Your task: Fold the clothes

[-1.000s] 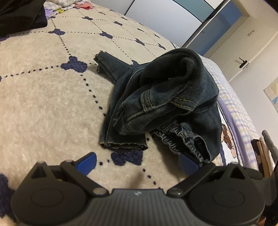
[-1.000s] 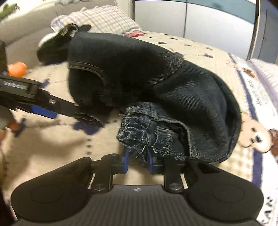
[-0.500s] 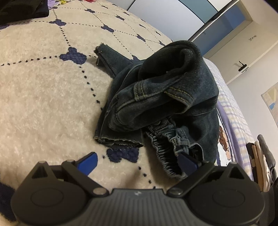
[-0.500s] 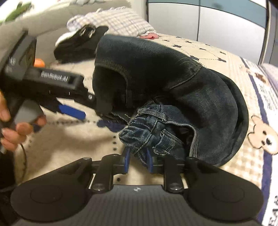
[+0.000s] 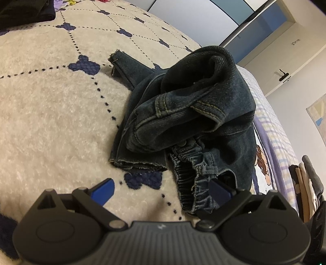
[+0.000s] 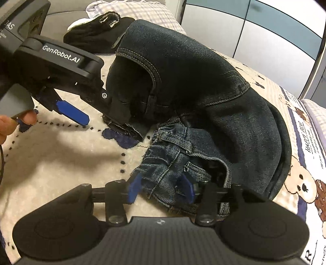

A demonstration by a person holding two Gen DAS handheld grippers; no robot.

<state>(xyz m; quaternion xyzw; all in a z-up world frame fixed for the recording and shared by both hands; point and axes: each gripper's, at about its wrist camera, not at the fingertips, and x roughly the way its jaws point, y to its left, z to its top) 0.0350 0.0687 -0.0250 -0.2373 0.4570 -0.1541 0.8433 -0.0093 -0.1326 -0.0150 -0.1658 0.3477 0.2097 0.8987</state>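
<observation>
A pair of dark blue jeans point(image 5: 193, 114) lies crumpled in a heap on the cream blanket point(image 5: 51, 122), one leg hem point(image 5: 138, 165) flat toward me. In the right wrist view the elastic waistband point(image 6: 169, 159) sits between the blue fingers of my right gripper point(image 6: 160, 189), whose jaws are opening; the pads stand apart from the pinch. My left gripper point(image 5: 161, 190) is open wide just in front of the heap, its right finger point(image 5: 220, 189) against the waistband. The right wrist view shows that left gripper point(image 6: 112, 127) from the side, beside the hem.
A black garment point(image 6: 95, 34) and a checked pillow point(image 6: 142, 14) lie at the bed's far end. A bear-print sheet point(image 6: 301, 183) covers the right side. Wardrobe doors point(image 6: 254, 30) stand behind. Folded clothes point(image 5: 305, 183) are stacked off the bed's right edge. A hand point(image 6: 12, 124) holds the left gripper.
My right gripper's jaws have spread from a tight pinch on the waistband to a wider gap. The heap has slumped a little lower. In the right wrist view the left gripper looms closer.
</observation>
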